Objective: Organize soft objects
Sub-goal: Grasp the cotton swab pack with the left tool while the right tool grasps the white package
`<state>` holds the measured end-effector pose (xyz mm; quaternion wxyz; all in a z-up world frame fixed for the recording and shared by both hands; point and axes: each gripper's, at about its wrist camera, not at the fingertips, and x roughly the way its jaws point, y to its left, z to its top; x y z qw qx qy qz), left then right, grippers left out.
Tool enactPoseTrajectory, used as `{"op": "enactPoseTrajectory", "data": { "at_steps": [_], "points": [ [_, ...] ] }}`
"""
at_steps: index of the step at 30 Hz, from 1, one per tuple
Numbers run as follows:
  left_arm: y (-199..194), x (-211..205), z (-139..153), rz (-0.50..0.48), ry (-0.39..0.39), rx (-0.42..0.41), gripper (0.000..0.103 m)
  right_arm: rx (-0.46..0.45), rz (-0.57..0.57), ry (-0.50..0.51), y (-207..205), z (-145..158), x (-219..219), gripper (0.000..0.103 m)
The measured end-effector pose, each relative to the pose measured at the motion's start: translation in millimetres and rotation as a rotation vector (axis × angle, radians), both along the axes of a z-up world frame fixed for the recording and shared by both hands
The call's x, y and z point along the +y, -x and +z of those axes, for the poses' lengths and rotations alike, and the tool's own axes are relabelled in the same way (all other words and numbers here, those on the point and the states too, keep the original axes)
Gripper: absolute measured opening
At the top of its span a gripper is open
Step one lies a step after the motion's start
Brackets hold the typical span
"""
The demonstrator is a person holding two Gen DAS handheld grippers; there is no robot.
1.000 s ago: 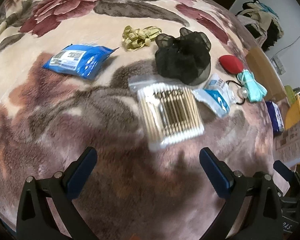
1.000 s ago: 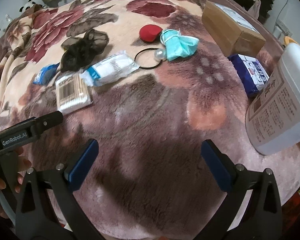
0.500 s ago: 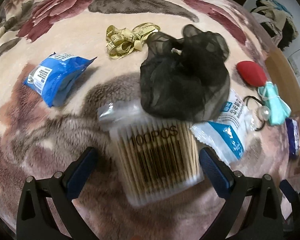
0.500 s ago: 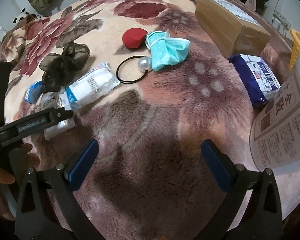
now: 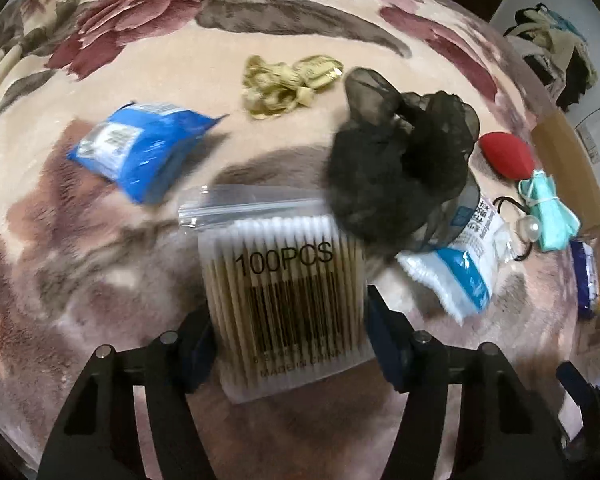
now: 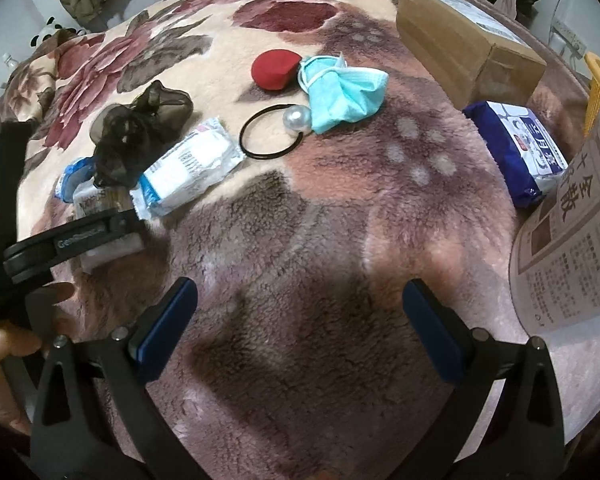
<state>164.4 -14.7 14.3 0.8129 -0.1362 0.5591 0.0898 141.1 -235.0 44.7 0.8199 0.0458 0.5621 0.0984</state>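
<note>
My left gripper is shut on a clear bag of cotton swabs marked 100PCS, its jaws pressing both sides of the bag. A black mesh scrunchie lies over the bag's far right corner. A white and blue gauze packet lies to the right. In the right wrist view the left gripper covers the swab bag at the far left. My right gripper is open and empty above bare blanket.
On the floral blanket lie a blue packet, a yellow tape measure, a red sponge, a teal face mask, a pearl hair tie, a tissue pack, a cardboard box and a white jug.
My left gripper moved forward to the swab bag and shut on it. My right gripper drifted slightly and stayed open.
</note>
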Motion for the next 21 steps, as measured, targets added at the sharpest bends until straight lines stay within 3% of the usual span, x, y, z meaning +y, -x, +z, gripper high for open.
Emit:
{"op": "enactPoseTrajectory", "data": {
  "at_steps": [11, 18, 21],
  "points": [
    [36, 55, 16, 0.036, 0.047, -0.040, 0.067, -0.018, 0.013, -0.042, -15, 9, 38, 0.103],
    [39, 66, 8, 0.011, 0.081, -0.040, 0.069, 0.021, -0.130, -0.093, -66, 5, 57, 0.103],
    [36, 67, 4, 0.000, 0.102, -0.037, 0.076, 0.045, -0.195, -0.082, -79, 2, 63, 0.102]
  ]
}}
